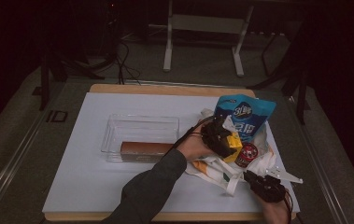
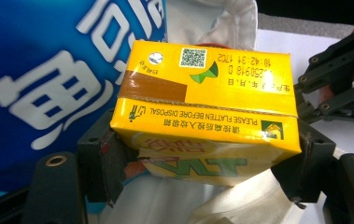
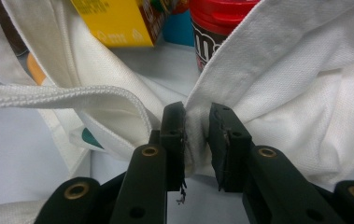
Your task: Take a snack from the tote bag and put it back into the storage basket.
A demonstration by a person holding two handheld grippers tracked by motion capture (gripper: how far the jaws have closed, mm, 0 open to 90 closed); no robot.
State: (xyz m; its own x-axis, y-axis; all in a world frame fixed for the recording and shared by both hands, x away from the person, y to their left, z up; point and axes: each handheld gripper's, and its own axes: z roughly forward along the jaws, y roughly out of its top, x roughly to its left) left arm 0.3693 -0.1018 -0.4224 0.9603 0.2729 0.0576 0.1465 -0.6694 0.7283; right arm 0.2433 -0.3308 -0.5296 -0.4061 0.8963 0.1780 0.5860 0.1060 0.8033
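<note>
Yellow carton [image 2: 202,112] clamped crosswise between the left gripper [image 2: 202,172] pads.
White cloth bag [image 3: 305,84] edge pinched in the right gripper [image 3: 197,140].

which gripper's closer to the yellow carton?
Left. The left gripper clamps the yellow carton in its fingers; the right gripper pinches the white tote bag nearer the table edge.

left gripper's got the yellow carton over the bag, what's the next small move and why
Probably carry the yellow carton leftward toward the clear container, where a brown box already lies. The left gripper clamps it on both sides above the white bag, and the right gripper pinches the bag's cloth, holding it open.
</note>
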